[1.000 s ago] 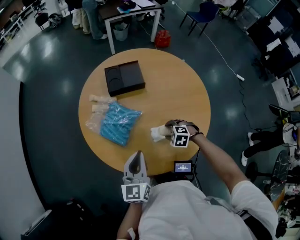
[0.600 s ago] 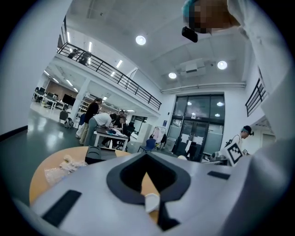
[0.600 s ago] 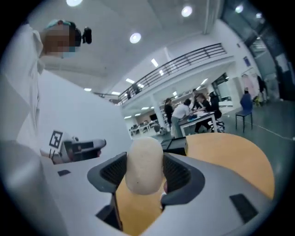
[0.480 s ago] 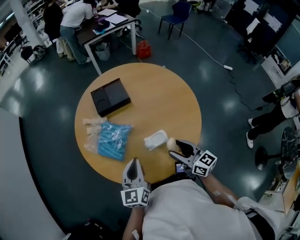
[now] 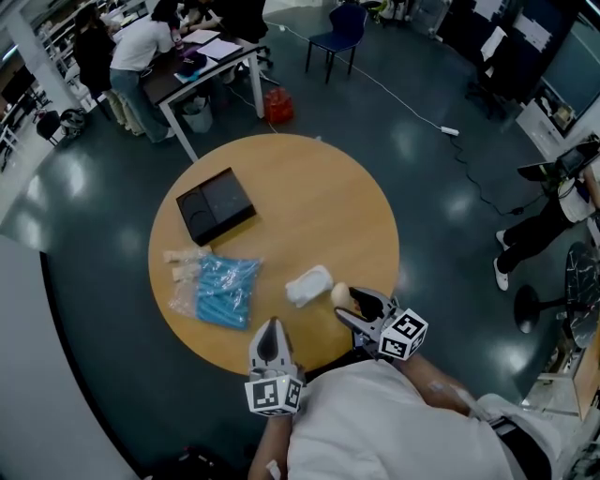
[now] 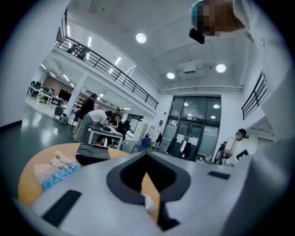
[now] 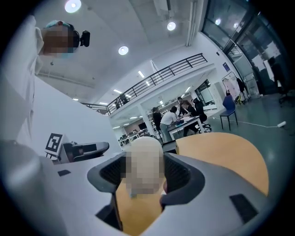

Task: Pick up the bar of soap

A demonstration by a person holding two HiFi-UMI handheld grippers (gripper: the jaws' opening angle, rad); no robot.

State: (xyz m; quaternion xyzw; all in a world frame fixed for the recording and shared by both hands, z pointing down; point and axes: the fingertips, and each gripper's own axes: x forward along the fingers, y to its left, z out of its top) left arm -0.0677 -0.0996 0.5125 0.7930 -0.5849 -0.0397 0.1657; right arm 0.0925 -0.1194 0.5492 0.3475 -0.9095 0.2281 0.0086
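A pale beige bar of soap [image 5: 339, 293] is held in my right gripper [image 5: 352, 307], just above the table's front right rim. In the right gripper view the soap [image 7: 145, 144] fills the gap between the two dark pads [image 7: 180, 173], and the right gripper [image 7: 141, 171] is shut on it. My left gripper [image 5: 271, 339] hangs over the front edge of the round wooden table [image 5: 319, 197], jaws together and holding nothing. In its own view the left gripper [image 6: 147, 171] points across the table.
A white crumpled wrapper [image 5: 308, 284] lies left of the soap. A blue packet in clear plastic [image 5: 217, 291] sits at the table's left, a black box [image 5: 216, 204] behind it. People work at a desk [image 5: 192, 66] beyond; a blue chair [image 5: 339, 23] stands far back.
My right gripper has drawn back from the white wrapper toward the front right rim, carrying the soap. The wrapper stayed on the table. The left gripper has hardly moved.
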